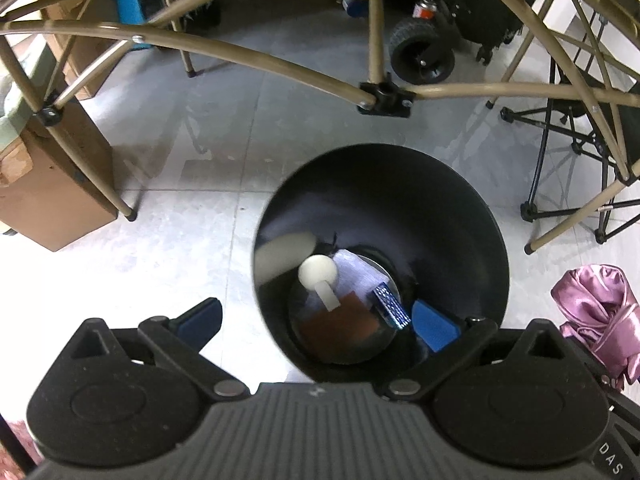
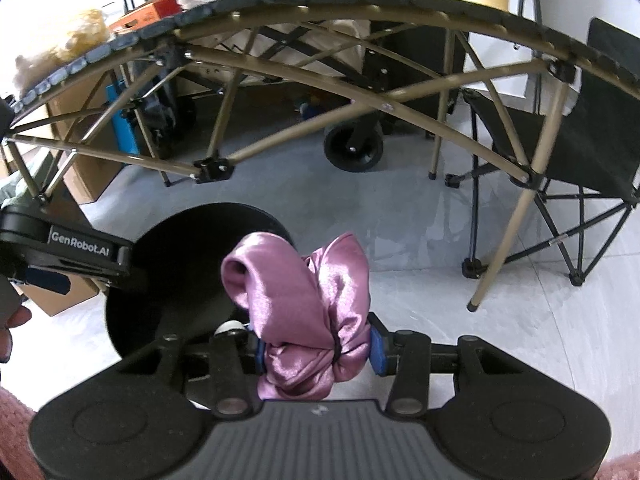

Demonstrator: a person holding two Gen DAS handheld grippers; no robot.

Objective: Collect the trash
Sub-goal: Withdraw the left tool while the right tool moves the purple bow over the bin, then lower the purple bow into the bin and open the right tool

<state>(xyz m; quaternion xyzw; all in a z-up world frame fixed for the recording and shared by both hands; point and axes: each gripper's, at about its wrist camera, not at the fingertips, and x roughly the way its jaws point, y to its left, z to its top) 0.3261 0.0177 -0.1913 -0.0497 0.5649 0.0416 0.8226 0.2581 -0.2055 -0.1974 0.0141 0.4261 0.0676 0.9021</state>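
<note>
The left gripper (image 1: 316, 320) hangs above the black bin (image 1: 380, 184), looking almost straight down into it. Its 2 blue pads (image 1: 434, 326) stand wide apart with nothing between them, one over the floor (image 1: 180, 240) beside the bin and one over the bin's mouth. At the bottom of the bin lie several bits of trash: a white round piece with a stub (image 1: 318, 276), a pale sheet (image 1: 356, 272), a brown card (image 1: 340, 318) and a small blue patterned packet (image 1: 392, 306). An empty, spread gripper over the opening reads as one that has nothing left to drop there.

The right gripper (image 2: 316, 350) has its jaws pressed in on a bundle of shiny pink cloth (image 2: 296, 292), pinched low so the loose folds billow up and forward. It is held just beside the bin (image 2: 180, 280), near its rim but not yet over the middle (the left gripper's body (image 2: 68, 248) sits over the bin's far edge in this view). The grip looks firm enough, though satin is slippery and bulky, so some of it may drape over the rim when let go.

Both tools work under a tan folding table frame (image 2: 280, 136), which limits how high they can lift. A folding chair (image 2: 580, 152) stands well apart on the floor.
</note>
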